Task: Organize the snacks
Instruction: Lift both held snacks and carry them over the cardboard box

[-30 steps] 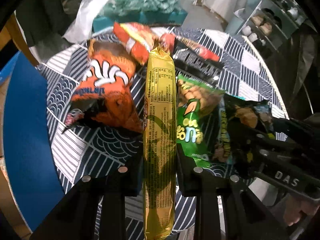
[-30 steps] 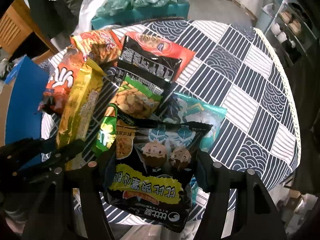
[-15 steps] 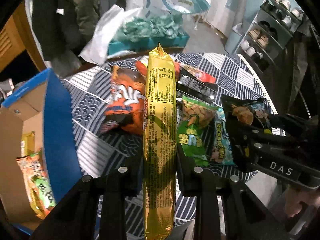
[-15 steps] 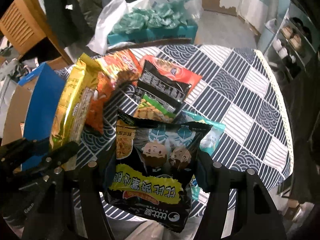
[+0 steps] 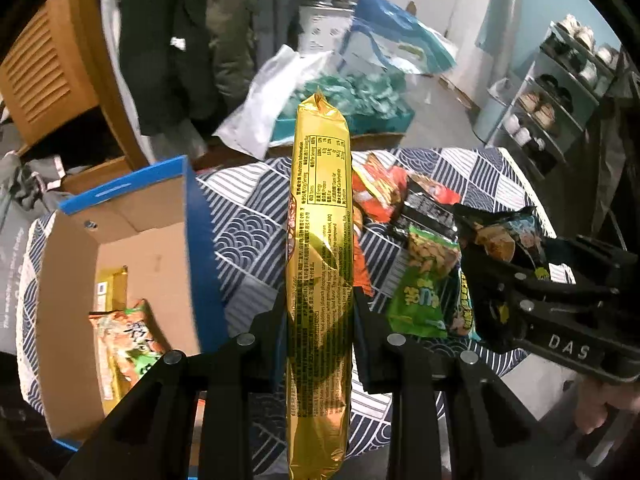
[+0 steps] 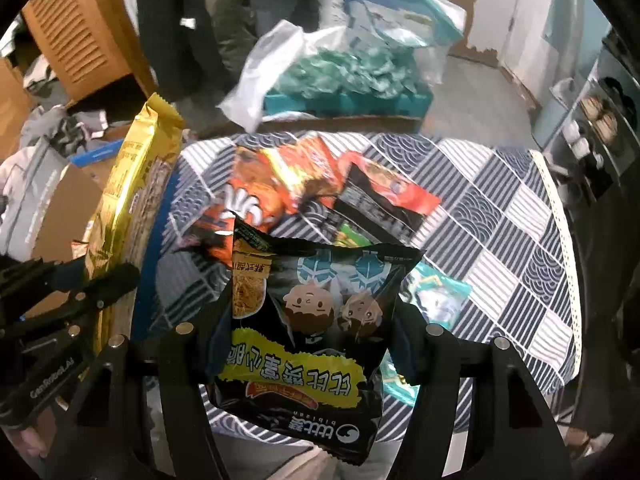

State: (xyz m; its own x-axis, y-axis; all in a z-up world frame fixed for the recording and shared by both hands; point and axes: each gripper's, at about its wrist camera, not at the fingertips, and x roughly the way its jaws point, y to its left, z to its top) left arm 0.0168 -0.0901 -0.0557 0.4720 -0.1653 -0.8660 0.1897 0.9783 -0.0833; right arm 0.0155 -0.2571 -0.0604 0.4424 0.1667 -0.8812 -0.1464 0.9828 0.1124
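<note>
Change since earlier frame: both my grippers have risen off the table (image 6: 500,216); the blue-edged carton (image 5: 132,240) now shows fully at its left edge.
Left gripper (image 5: 320,320): jaws clamped on gold packet (image 5: 320,264), long axis pointing away from me, raised beside the carton.
Right gripper (image 6: 308,320): jaws clamped on black noodle bag (image 6: 304,320), above the table's near edge.
Writing: "Nutrition Information" on gold packet; "bibizan" on black bag; "DAS" on right gripper body.
Surface: navy-and-white patterned cloth; loose snack bags (image 6: 304,184) toward the far-left edge.
Room: shoe rack (image 5: 560,92) at right.
</note>
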